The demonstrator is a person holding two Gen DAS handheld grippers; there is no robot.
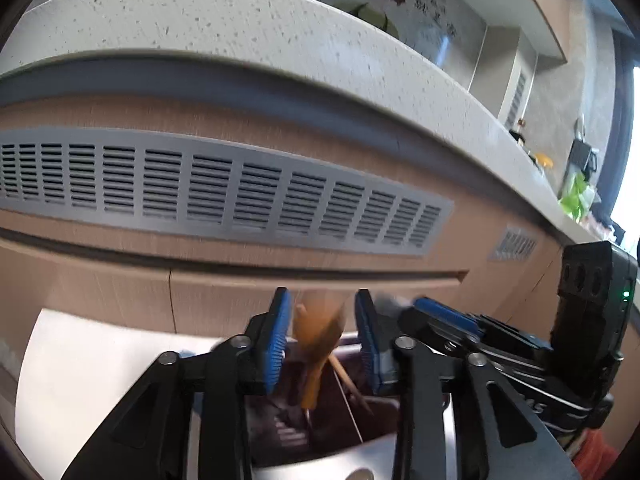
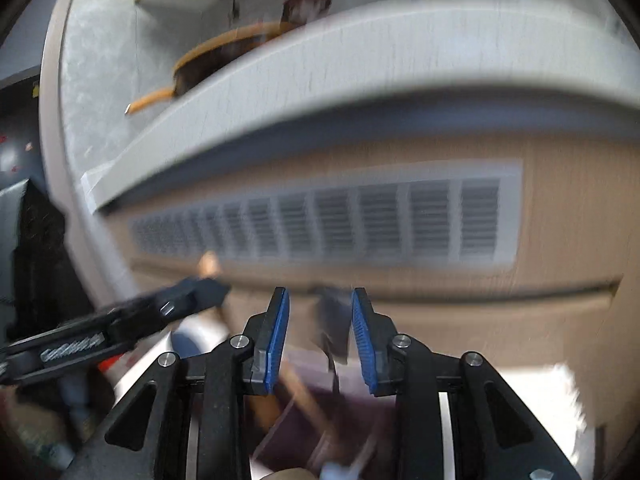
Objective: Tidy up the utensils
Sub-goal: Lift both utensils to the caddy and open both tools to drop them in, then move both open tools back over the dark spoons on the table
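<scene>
1. Left gripper [image 1: 322, 336]: I read the jaws as open. An orange utensil [image 1: 316, 344] stands between the blue pads [image 1: 276, 340], tilted, with a visible gap on each side, so neither pad presses on it. Its lower end reaches down into the dark purple holder [image 1: 372, 416] directly beneath the jaws.

2. Right gripper [image 2: 320, 332]: I read the jaws as open. A dark utensil [image 2: 332, 328] sits between them, close against the right-hand pad and clear of the left-hand pad. The picture is blurred, so I cannot tell what kind of utensil it is, nor whether it touches the right-hand pad.

3. Holder contents: in the left wrist view, thin wooden sticks [image 1: 352, 388] lean inside the holder, just right of the orange utensil. In the right wrist view, brown wooden handles [image 2: 304, 396] cross the same purple interior below the jaws.

4. Relative position: the two grippers are side by side over the holder, the right one just to the right of the left one.

5. Surroundings: the far side of the scene is a wood-tone cabinet front [image 1: 280, 280] with a grey vent grille [image 1: 224, 192], topped by a speckled white countertop [image 1: 240, 28]. An orange-rimmed pan [image 2: 216, 56] rests on the countertop. A white surface [image 1: 88, 380] lies to the left of the holder.
</scene>
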